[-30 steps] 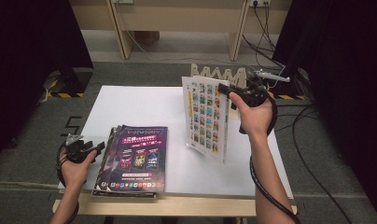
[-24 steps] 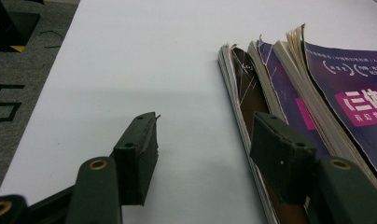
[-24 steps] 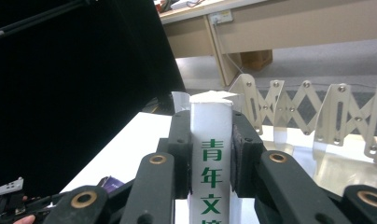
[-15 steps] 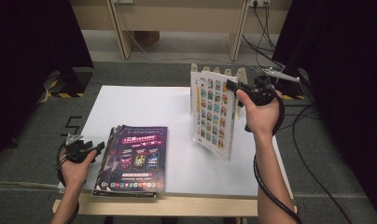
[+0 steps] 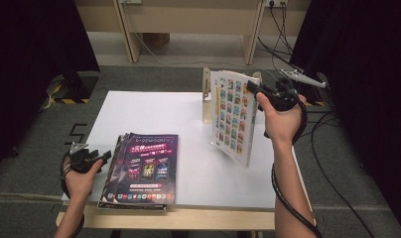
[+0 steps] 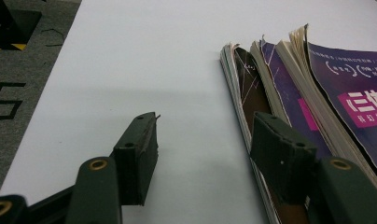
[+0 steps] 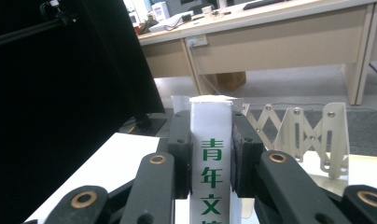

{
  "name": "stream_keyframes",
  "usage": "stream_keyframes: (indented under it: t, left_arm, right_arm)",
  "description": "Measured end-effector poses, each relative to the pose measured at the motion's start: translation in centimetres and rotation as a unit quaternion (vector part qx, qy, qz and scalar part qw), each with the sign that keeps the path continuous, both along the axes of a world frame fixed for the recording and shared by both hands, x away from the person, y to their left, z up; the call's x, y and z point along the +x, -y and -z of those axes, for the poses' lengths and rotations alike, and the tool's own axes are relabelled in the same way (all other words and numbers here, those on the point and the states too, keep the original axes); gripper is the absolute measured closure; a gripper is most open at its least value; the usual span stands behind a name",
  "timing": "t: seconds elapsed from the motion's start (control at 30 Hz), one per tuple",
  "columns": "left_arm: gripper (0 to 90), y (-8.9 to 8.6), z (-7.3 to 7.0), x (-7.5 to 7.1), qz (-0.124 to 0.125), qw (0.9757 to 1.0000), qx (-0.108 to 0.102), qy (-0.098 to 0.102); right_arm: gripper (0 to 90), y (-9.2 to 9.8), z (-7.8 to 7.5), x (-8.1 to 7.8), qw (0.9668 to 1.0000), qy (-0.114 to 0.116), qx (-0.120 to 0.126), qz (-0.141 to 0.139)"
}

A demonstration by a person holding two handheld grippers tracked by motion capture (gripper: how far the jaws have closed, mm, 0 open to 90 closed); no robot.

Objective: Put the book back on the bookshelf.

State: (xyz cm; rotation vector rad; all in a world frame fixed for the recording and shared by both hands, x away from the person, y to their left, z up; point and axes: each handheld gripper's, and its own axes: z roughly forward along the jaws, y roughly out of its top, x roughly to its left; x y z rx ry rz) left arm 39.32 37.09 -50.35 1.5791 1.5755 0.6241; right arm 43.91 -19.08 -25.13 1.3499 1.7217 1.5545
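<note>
My right gripper (image 5: 253, 90) is shut on the spine of a magazine (image 5: 232, 118) with a grid of small colourful pictures on its cover. It holds the magazine upright above the table's right half. In the right gripper view the white spine with green characters (image 7: 210, 158) is pinched between the pads of the right gripper (image 7: 210, 122). Just behind it stands a cream folding rack (image 5: 207, 95) (image 7: 312, 135). My left gripper (image 5: 102, 157) (image 6: 205, 140) rests open at the table's left front corner. It sits beside a stack of magazines (image 5: 145, 168) (image 6: 289, 88) with a purple cover on top, and nothing is between its jaws.
The white table top (image 5: 154, 114) lies bare between the stack and the rack. Cables (image 5: 327, 144) trail on the grey floor at the right. A desk (image 5: 188, 20) stands beyond the table, with dark curtains on both sides.
The right hand has carried the upright magazine a little to the right and back toward the rack, which it now hides more. The left hand has stayed put.
</note>
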Motion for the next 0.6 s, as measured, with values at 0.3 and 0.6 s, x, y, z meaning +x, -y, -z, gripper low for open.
stream_keyframes:
  t: [0.3, 0.6]
  left_arm:
    - [40.8, 0.0, 0.0, 0.0, -0.001, 1.0, -0.001, -0.001]
    - [40.8, 0.0, 0.0, 0.0, -0.001, 1.0, -0.001, -0.001]
  right_arm:
    - [74.6, 0.5, -0.4, -0.3, 0.9996, 0.015, -0.001, 0.025]
    - [74.6, 1.6, -0.7, -0.2, 0.9989, 0.024, 0.004, 0.04]
